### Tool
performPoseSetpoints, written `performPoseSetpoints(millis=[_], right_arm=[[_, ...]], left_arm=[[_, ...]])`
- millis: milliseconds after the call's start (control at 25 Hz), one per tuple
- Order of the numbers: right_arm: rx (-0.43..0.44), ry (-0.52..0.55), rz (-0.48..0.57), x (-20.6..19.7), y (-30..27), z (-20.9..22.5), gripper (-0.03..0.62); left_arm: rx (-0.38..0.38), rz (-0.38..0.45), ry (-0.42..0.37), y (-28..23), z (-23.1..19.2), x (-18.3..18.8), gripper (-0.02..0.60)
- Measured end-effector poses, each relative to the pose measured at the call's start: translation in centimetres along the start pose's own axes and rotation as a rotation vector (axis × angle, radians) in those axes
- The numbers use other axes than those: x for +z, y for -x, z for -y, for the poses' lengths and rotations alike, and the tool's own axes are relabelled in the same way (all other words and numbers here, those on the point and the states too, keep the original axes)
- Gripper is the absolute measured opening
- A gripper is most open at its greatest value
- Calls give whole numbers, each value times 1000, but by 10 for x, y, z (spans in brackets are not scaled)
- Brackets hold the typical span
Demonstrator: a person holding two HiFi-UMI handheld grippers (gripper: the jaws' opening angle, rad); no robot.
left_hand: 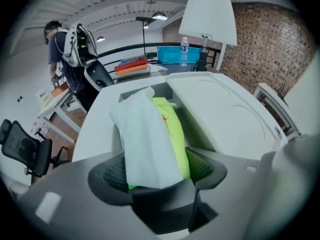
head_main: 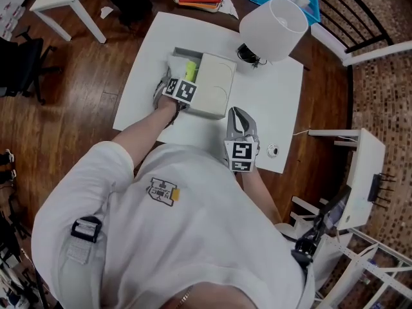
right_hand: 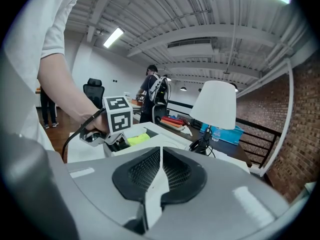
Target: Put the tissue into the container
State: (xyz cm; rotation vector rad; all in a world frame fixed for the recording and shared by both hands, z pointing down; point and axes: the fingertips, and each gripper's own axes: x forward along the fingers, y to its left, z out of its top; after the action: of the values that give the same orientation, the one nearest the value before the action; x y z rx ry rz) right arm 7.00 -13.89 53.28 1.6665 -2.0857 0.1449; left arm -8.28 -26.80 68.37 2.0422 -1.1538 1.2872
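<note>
Left gripper view shows the left gripper with its jaws clamped on the tissue, a soft pack with a white face and a yellow-green side. Both jaw pads bear against the pack, one on each side. The pack extends forward from the jaws into the open end of the container, lying just beside the edge of the white lid, which covers the rest of the box.

From above, the container sits near the middle of the white tabletop. Its uncovered section is on the person's left side, and the yellow-green pack shows inside that section.

The right gripper is held low over the near part of the tabletop, well apart from the tissue. Its jaws are together with nothing between them. They point toward the container, and the left gripper's marker cube is visible beyond them.

A lamp with a white shade stands at the far right part of the tabletop, behind the container.
</note>
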Motion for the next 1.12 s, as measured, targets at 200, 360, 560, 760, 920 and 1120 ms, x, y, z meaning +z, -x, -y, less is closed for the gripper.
performPoseSetpoints(millis=[200,360,560,760,920,1120], right_arm=[[6,-5,12,1,3,-5,15],[1,-17,13,-2,2,0,15],[10,-21,-1,-8,-1,-2,15],[29,-15,-7,-8,-5,-11,15],[37,-9,-18,-4,-6,-18,15],[37,-1,-36,-4,-1,-30,14]], left_arm=[[-62,-25,18,4,6,-4,350],[-59,47,-29,18,2,4,392],[-93,127,-73,38,3,7,453],[-119,202,-84,64,8,7,457],[-117,408,-58,112,-6,24,457],[-123,704,42,176,-32,23,274]])
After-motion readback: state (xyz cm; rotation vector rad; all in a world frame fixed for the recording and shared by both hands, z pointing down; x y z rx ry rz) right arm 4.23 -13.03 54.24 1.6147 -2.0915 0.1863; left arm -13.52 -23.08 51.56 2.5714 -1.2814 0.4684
